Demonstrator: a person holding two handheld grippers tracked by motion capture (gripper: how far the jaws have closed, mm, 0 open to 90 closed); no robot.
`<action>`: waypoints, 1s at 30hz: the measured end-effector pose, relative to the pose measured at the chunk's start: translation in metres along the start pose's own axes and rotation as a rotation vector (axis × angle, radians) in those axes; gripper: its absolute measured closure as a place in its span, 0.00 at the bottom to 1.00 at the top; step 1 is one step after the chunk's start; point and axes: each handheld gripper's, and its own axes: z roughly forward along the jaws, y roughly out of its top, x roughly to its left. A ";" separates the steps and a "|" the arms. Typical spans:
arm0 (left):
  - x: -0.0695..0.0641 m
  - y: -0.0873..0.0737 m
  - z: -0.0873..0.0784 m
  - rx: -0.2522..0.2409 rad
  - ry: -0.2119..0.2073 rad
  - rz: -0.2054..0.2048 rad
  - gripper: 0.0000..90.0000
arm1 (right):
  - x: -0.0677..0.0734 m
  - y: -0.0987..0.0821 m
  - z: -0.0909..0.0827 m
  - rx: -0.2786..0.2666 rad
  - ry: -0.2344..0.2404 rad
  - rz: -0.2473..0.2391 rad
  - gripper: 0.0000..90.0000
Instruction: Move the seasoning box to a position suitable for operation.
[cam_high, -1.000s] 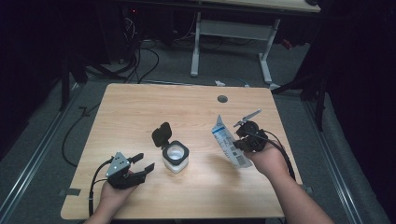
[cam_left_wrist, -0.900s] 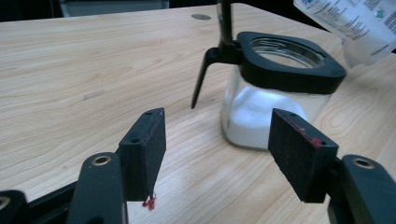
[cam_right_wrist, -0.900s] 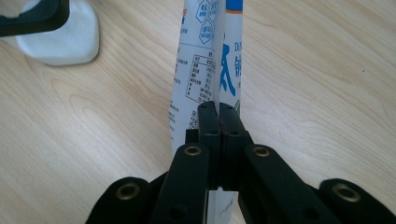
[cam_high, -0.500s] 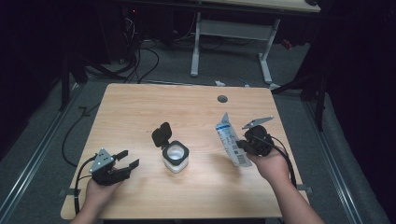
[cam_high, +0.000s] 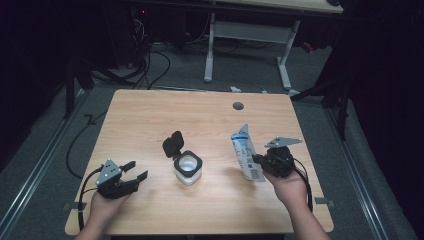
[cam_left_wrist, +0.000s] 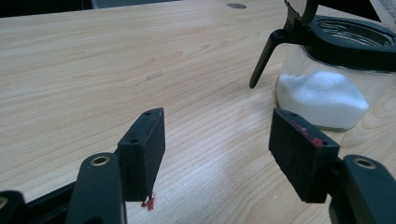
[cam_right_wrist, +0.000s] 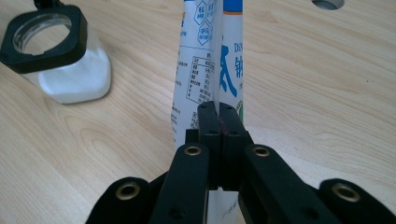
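Your left gripper (cam_high: 131, 176) sits at the near left of the surface (cam_high: 150, 115), jaws spread wide with nothing between them — its pads (cam_left_wrist: 144, 151) frame bare wood. Just right of it, at mid-surface, stands the glass jar (cam_high: 188, 168), black lid (cam_high: 173, 144) flipped up at its far left, white powder inside. Further right, your right gripper (cam_high: 258, 159) is clamped tight on the seam of a white-and-blue pouch (cam_high: 246, 152) — the pouch is upright, tilted slightly, near the right edge and apart from the jar. A round cable hole (cam_high: 238, 106) lies at the far side.
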 end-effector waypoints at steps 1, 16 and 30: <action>0.000 0.000 0.000 -0.003 0.003 0.000 0.41 | -0.001 -0.002 -0.001 -0.015 0.000 0.001 1.00; -0.006 0.000 0.000 0.045 0.044 0.069 0.38 | 0.006 -0.024 0.000 -0.189 -0.022 0.007 1.00; 0.000 -0.001 -0.004 0.046 0.090 0.044 0.38 | 0.014 -0.043 0.005 -0.346 -0.060 0.009 1.00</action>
